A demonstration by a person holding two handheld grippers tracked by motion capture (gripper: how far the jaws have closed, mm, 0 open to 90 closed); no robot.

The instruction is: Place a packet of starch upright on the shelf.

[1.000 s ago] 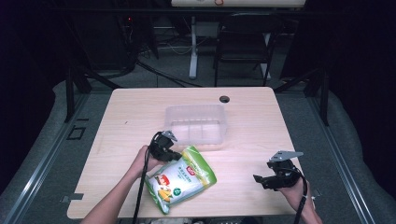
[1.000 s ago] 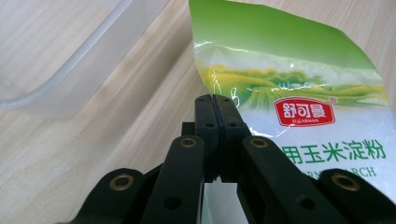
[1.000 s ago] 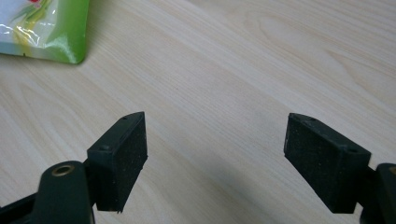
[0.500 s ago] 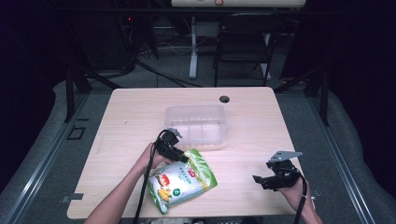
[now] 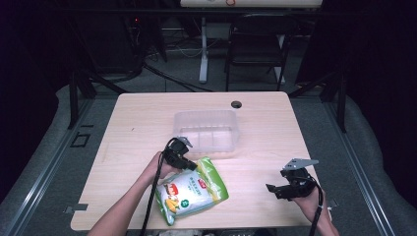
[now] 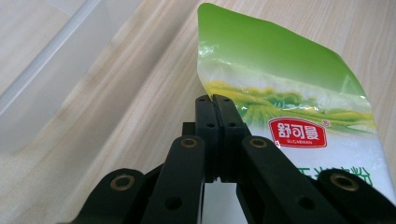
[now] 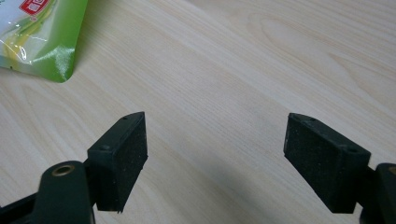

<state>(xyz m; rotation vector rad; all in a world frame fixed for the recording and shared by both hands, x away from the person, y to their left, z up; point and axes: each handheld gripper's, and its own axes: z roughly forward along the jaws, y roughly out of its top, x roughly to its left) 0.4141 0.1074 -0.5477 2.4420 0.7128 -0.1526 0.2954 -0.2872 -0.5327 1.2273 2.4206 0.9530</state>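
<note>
While the left gripper (image 5: 183, 160) has just been closing, its fingers (image 6: 215, 122) now meet at the bag's (image 5: 193, 191) near edge; whether film is pinched I cannot tell. Grasping seems in hand; next, probably a lift toward the empty clear tub (image 5: 207, 132) just beyond. The right gripper (image 5: 283, 189) rests wide open, empty, on the desk (image 5: 133, 123).

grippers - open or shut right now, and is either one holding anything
Left gripper: shut, jaws together at the edge of the green snack bag; whether they pinch the bag cannot be told.
Right gripper: open, nothing between its pads, bare table below.
</note>
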